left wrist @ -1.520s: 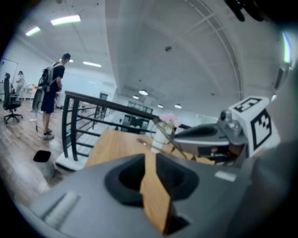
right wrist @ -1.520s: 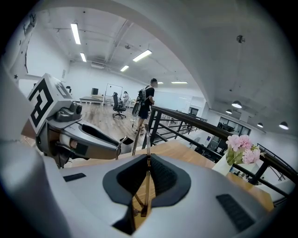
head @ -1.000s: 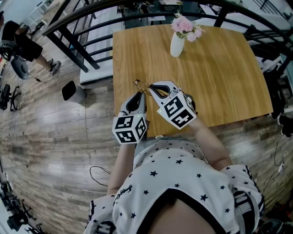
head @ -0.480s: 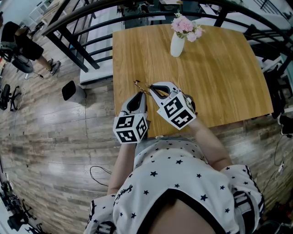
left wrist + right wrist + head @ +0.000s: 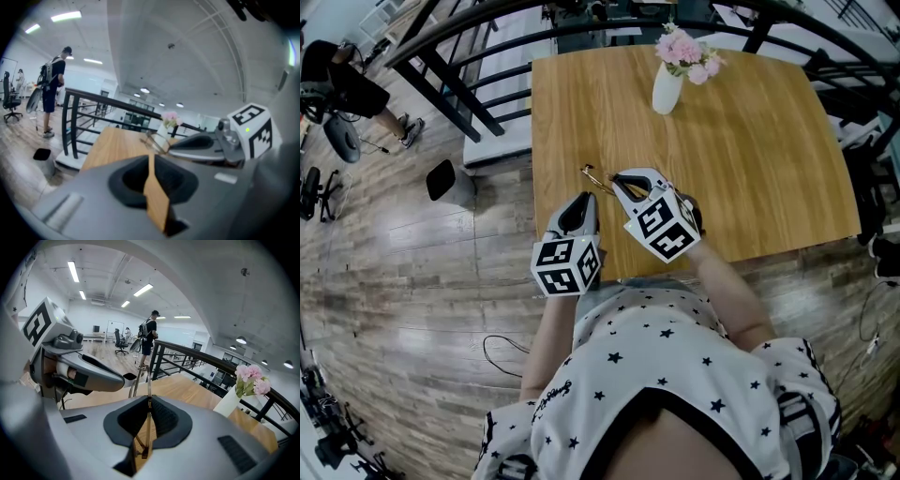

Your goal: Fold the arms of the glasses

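1. Gold wire of the glasses point(image 5: 149, 380) pinched edge-on between the pads of the right gripper point(image 5: 149, 399). Jaws drawn almost together on the thin frame, with a lens rim standing up past the tips.
2. Left gripper point(image 5: 151, 157) set to a narrow slit, pads pressing on nothing. Only table wood visible through the gap, and the glasses point(image 5: 152, 140) just beyond its tips.
3. Seen from the head view: both grippers side by side over the near part of the wooden table point(image 5: 750, 159), left gripper point(image 5: 590, 197) just beside the right gripper point(image 5: 617, 180). Glasses point(image 5: 596, 176) at their tips, near the table's left edge.
4. Hard to make out: most of the frame covered by the right gripper's body from above. Cannot tell whether the arms are folded or spread, nor whether the left tips touch the frame.
5. White vase point(image 5: 667, 89) upright at the table's far side, well apart from the grippers, holding pink flowers point(image 5: 684, 49).
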### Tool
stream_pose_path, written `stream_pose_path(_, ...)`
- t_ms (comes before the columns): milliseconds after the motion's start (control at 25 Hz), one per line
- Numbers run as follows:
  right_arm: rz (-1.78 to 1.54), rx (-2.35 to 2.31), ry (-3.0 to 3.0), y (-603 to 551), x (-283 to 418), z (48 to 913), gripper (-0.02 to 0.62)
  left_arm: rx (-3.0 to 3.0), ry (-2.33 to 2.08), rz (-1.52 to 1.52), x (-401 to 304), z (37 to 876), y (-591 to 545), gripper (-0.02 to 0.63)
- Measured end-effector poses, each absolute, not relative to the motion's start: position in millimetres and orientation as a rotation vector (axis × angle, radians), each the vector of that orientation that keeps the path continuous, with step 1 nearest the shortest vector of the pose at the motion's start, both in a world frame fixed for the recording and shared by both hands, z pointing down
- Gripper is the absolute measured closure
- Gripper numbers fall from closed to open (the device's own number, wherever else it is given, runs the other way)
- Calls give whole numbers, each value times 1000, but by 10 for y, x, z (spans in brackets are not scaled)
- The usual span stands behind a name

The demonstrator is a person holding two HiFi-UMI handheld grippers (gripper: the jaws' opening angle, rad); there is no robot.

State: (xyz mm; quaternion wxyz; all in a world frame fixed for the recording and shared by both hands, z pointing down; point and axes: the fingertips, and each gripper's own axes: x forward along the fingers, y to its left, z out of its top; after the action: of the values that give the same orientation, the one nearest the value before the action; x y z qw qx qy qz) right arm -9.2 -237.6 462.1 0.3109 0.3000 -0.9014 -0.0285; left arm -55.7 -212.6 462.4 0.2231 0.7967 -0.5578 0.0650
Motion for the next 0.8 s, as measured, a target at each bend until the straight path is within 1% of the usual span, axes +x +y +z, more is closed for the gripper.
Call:
stream_pose_path(480,-28,701,-2247,-2341,37,5299,575,2135,-1550,169,-658,4767,-2078,572)
stream_pose_path(800,-56,630,-2152,-2340,33,5657,575,2100,-1547,157,-731,4831,-2064,591)
